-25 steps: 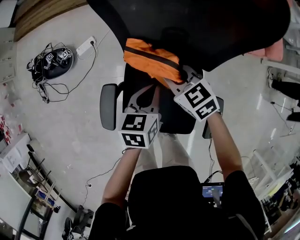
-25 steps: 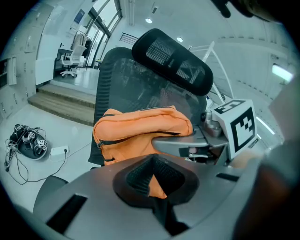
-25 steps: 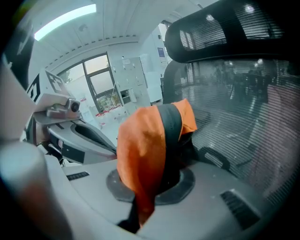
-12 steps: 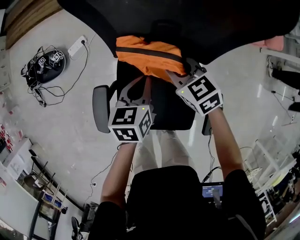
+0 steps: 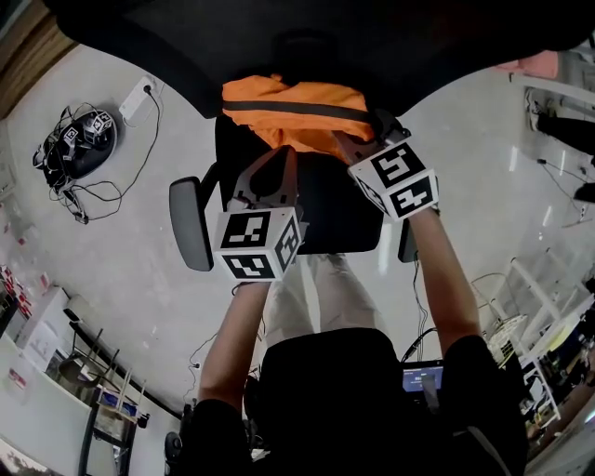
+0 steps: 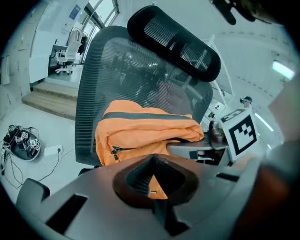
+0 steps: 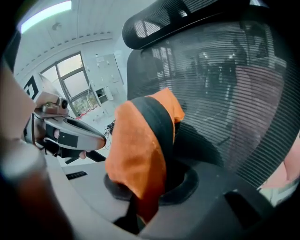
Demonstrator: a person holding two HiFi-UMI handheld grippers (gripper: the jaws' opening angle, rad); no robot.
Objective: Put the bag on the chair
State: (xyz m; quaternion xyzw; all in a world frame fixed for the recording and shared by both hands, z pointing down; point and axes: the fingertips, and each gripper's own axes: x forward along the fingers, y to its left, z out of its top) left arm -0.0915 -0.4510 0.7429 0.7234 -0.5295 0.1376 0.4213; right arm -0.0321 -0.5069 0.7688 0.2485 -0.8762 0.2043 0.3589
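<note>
A head-worn camera looks steeply down over the person's arms onto a black mesh-backed office chair (image 5: pixel 330 214) and a crumpled orange fabric bag (image 5: pixel 297 112). The camera on the left gripper (image 5: pixel 282 156) faces the chair's backrest from close by. The one on the right gripper (image 5: pixel 353 144) sits closer still, orange fabric filling its foreground. All three views share bag and backrest.

Bright, even indoor light filled my feeds, from a ceiling strip (image 7: pixel 44 14) and windows (image 7: pixel 77 77). Pale streaks glared on the floor (image 5: pixel 483 186). Both gripper views bowed hard, corners black, near foreground soft. The orange bag (image 6: pixel 140 129) was sharp; the chair (image 7: pixel 225 93) and its mesh back read dark.
</note>
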